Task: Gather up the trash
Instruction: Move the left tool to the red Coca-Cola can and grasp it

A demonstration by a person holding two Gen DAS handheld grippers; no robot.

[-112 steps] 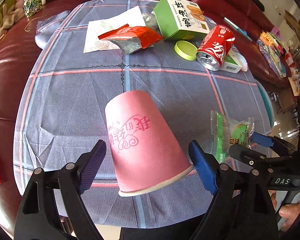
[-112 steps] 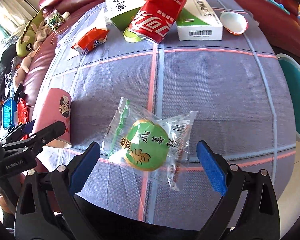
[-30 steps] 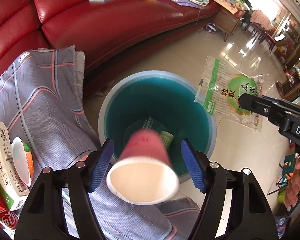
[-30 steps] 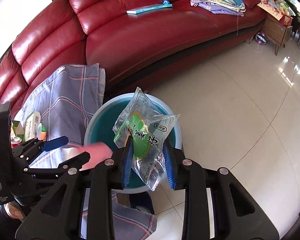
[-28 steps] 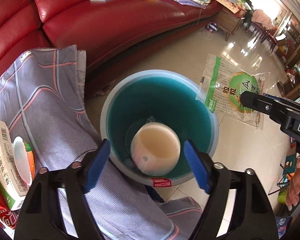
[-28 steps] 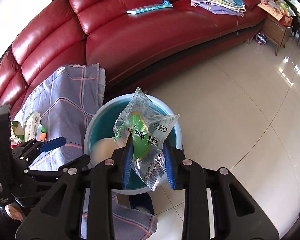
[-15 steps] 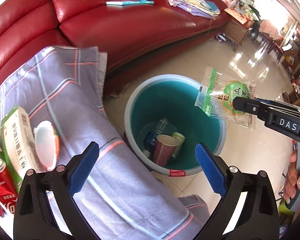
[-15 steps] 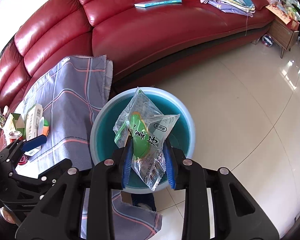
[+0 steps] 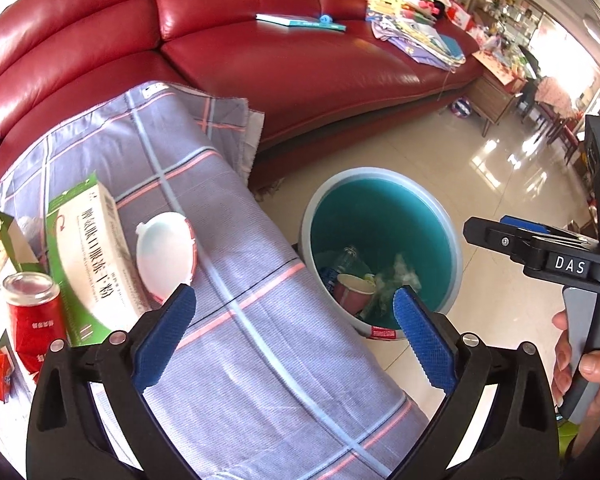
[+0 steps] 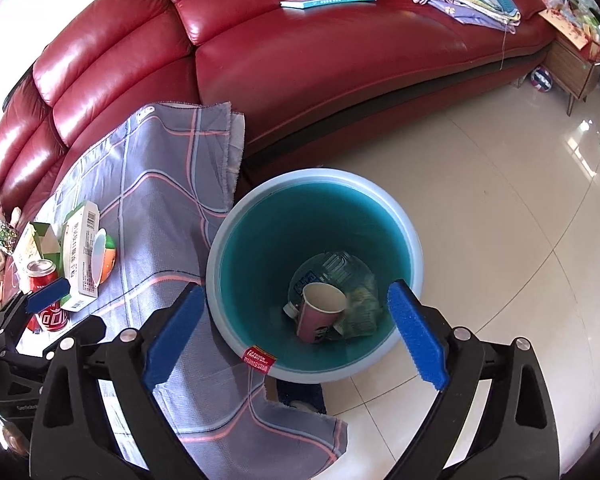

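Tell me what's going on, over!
Both tongs open, empty: left, right. Cup and wrapper in the bin. Can, boxes on the table. Nothing in the way.

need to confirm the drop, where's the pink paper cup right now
In the right wrist view, the pink paper cup lies inside the teal bin, beside the snack packet.

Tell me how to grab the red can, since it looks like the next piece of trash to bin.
The can stands upright on the cloth, close beside the box. Best guess: bring the open left tongs in level and close across its round middle, from the side away from the box, as the smooth wall is easier to pinch than the rim.
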